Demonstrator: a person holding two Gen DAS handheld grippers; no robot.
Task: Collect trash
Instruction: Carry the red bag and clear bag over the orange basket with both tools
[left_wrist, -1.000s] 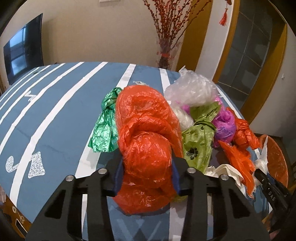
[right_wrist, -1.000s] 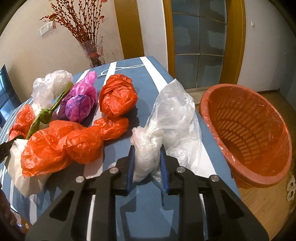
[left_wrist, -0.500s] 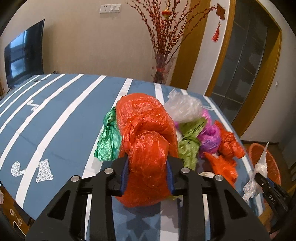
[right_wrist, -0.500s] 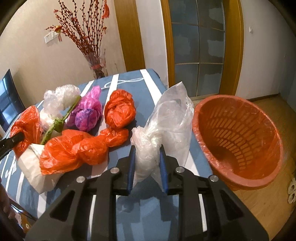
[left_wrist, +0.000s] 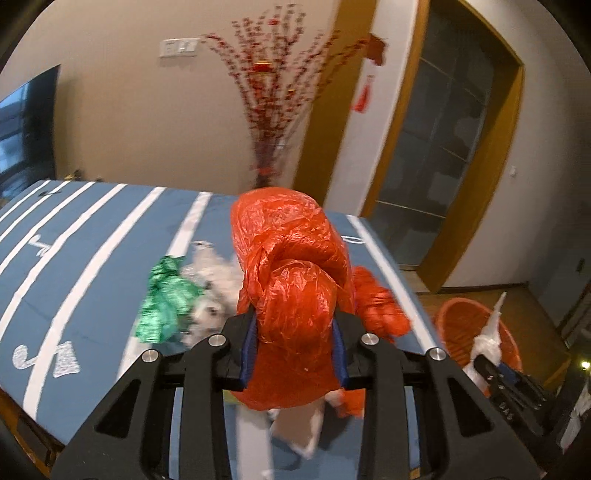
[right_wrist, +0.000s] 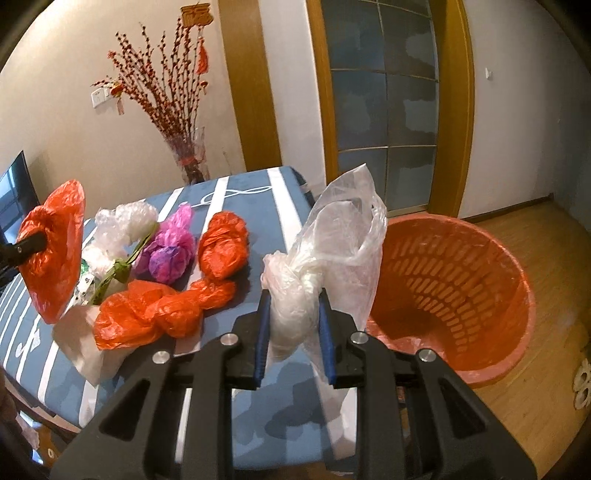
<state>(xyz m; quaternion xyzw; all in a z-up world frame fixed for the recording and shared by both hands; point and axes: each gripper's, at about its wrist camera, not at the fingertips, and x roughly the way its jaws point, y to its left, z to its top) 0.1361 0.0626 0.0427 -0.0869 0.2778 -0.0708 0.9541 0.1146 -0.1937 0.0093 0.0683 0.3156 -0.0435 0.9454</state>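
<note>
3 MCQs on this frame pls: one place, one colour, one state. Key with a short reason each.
1. Where is the orange basket?
A. On the table
B. On the floor beside the table's edge
C. Hung on the door

2. What colour is the bag in the left gripper?
A. Orange
B. Green
C. Purple

3. What is the state of the right gripper?
A. Open, nothing between the pads
B. Shut on the clear plastic bag
C. Out of view

Key:
1 B, the basket stands on the wood floor, just off the blue striped table.
2 A, the orange bag bulges between its blue pads, with the green bag lying on the table.
3 B, its pads pinch the neck of the clear plastic bag.
</note>
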